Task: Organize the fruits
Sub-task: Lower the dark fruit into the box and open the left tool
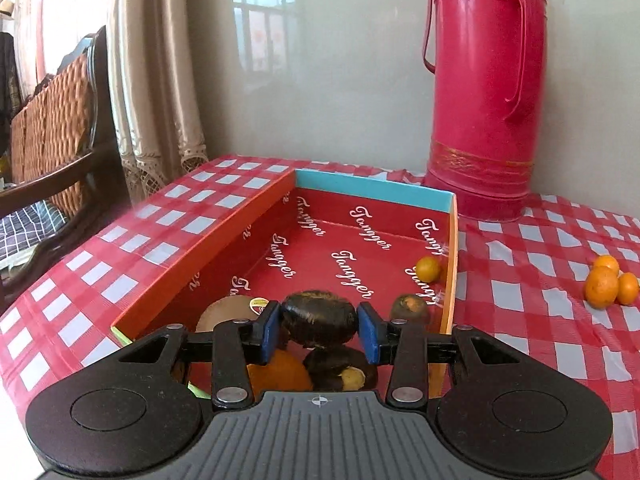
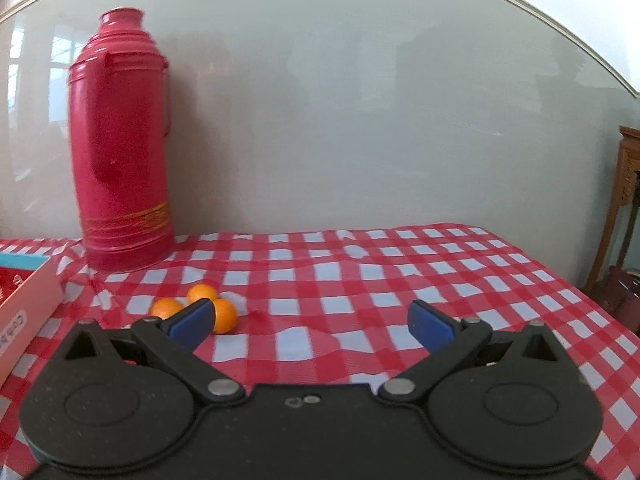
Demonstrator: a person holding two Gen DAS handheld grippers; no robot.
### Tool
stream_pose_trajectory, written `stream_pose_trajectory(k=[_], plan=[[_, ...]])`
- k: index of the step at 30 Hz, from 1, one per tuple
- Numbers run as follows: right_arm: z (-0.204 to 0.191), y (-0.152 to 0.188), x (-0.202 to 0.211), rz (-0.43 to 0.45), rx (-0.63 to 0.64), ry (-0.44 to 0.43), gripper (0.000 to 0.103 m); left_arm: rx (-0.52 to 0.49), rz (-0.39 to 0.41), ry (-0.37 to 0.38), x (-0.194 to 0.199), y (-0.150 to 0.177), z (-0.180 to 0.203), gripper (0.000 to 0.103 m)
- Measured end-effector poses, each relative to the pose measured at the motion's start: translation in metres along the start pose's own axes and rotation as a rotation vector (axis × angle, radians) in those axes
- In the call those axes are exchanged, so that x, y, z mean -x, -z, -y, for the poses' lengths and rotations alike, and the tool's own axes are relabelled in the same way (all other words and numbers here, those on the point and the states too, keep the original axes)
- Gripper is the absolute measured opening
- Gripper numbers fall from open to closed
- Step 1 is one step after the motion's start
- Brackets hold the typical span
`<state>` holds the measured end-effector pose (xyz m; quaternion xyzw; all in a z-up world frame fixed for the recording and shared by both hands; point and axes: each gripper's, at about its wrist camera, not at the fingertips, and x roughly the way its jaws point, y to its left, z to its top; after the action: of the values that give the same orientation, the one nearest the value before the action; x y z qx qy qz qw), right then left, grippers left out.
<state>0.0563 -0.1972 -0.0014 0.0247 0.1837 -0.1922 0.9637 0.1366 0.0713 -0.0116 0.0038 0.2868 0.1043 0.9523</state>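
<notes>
Holding my left gripper (image 1: 318, 330) over the near end of the red box (image 1: 451, 240), I have a dark oval fruit (image 1: 320, 317) between the blue pads, its long axis lying crosswise from pad to pad. The left pad touches it; at the right pad I cannot tell whether a sliver of gap is left, so the grip looks closed or nearly so. Below it in the box sit more fruit: a kiwi (image 1: 224, 312) at lower left and another dark one (image 1: 340, 368) underneath.

My right gripper (image 2: 310, 322) is spread wide and carries nothing. The three loose oranges (image 2: 208, 306) lie on the checked cloth (image 2: 400, 272) at left of centre in its view, just past my left pad, so I judge the right hand the nearer one, needing a swing leftward.
</notes>
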Motion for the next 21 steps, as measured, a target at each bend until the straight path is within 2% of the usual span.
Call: stream_pose_trajectory(k=[4, 6, 8, 9, 11, 15, 21], plan=[[-0.011, 0.000, 0.000, -0.001, 0.021, -0.024, 0.097, 0.015, -0.007, 0.022, 0.001, -0.001, -0.005, 0.045], [-0.016, 0.000, 0.000, -0.003, 0.026, -0.032, 0.097, 0.023, -0.007, 0.045, 0.003, -0.002, -0.006, 0.058], [-0.019, 0.000, -0.002, -0.009, 0.030, -0.040, 0.097, 0.030, 0.004, 0.026, 0.006, -0.002, -0.005, 0.097], [-0.021, 0.000, -0.002, -0.010, 0.033, -0.042, 0.097, 0.030, 0.020, 0.009, 0.009, -0.001, -0.005, 0.100], [-0.024, 0.000, -0.002, -0.012, 0.042, -0.049, 0.097, 0.031, 0.041, 0.019, 0.013, -0.003, -0.008, 0.101], [-0.029, 0.001, -0.004, -0.017, 0.055, -0.058, 0.097, 0.055, 0.026, 0.038, 0.014, -0.004, -0.015, 0.101], [-0.032, 0.001, -0.004, -0.020, 0.061, -0.071, 0.097, 0.078, 0.080, -0.005, 0.028, -0.005, -0.033, 0.101]])
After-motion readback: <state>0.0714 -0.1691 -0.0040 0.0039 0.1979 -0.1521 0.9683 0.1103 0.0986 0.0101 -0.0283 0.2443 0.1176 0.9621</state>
